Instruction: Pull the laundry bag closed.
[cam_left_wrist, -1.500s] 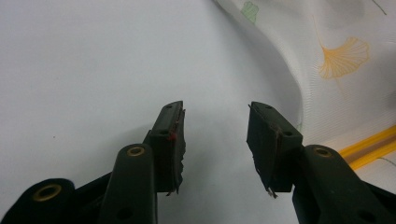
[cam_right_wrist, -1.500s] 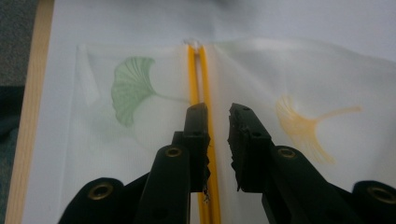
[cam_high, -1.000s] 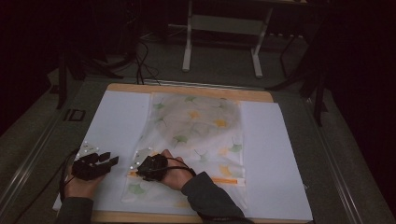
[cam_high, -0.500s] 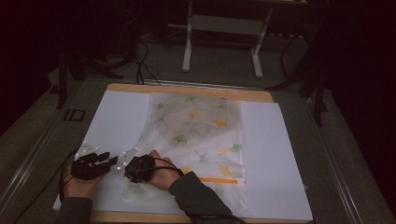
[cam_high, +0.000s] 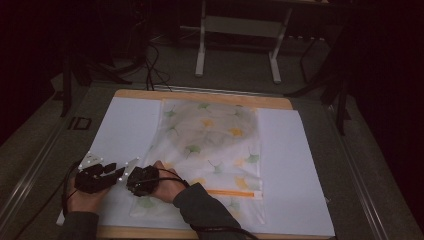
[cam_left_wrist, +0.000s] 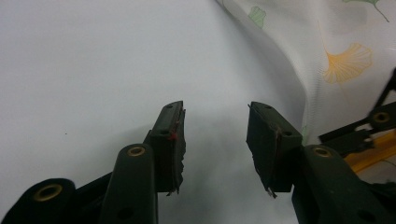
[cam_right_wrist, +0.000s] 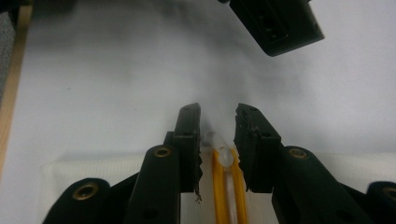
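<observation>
A: Right gripper (cam_right_wrist: 218, 140)?
B: Jaws narrowly apart, straddling the clear slider (cam_right_wrist: 222, 154) on the orange zip track (cam_right_wrist: 227, 196); not clamped yet, I'd say.

A: Left gripper (cam_left_wrist: 215, 140)?
B: Wide open, holding nothing, over the white sheet (cam_left_wrist: 93, 60), lower left of the high view.

A: The bag (cam_high: 215, 145)?
B: One, leaf-printed, flat at frame centre. Looks light, soft, slippery film. Best grip is probably the slider, with the film edge pinned.

A: Counts?
B: One bag, one slider, two grippers.
</observation>
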